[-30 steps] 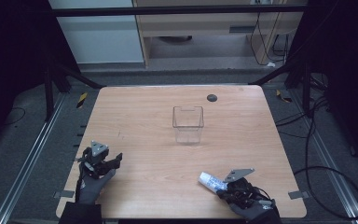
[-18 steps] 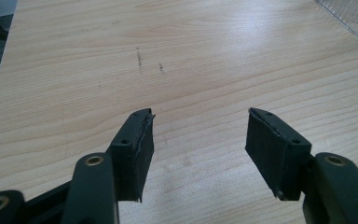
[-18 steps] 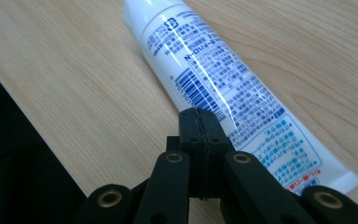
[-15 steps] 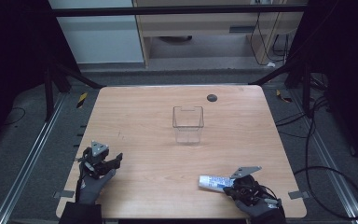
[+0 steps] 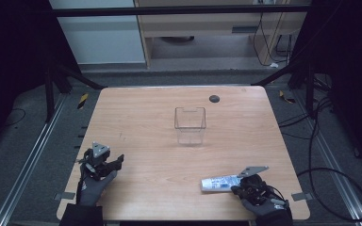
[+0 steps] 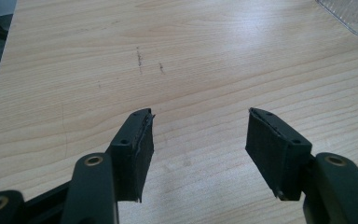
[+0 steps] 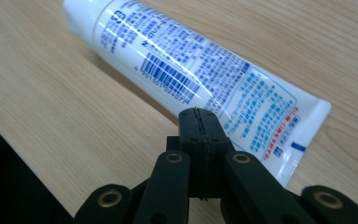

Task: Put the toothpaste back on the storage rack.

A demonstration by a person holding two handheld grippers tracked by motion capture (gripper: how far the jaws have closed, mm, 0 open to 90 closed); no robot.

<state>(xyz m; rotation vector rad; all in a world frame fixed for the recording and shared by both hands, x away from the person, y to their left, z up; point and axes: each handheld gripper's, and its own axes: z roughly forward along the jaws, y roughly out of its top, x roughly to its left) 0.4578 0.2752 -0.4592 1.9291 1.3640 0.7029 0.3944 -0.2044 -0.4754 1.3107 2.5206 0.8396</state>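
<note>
Worktop (image 5: pixel 146 117): pale wood-grain board; in the high view the person's hands come in over its near edge, one by each near corner.
Clear container (image 5: pixel 190 125): open-topped see-through box, upright near the middle of the worktop, a little toward the far edge; one corner of it shows at the top right of the left gripper view (image 6: pixel 354 14).
Tube (image 5: pixel 220 182): white tube with blue print and a barcode, lying flat near the near right corner of the worktop, its length running along the near edge. In the right gripper view (image 7: pixel 191 79) its flat crimped end lies closest to the tongs.
Left tongs (image 5: pixel 114 162): by the near left corner, pointing toward the middle; in the left gripper view (image 6: pixel 198 135) the jaws stand wide apart with bare wood between them, holding nothing.
Right tongs (image 5: pixel 239 187): at the near right corner, right at the tube's right end; in the right gripper view (image 7: pixel 199 116) the jaws are pressed together, nothing between them, tips just in front of the tube.
Dark disc (image 5: pixel 214 98): small round mark near the far edge, right of centre.
</note>
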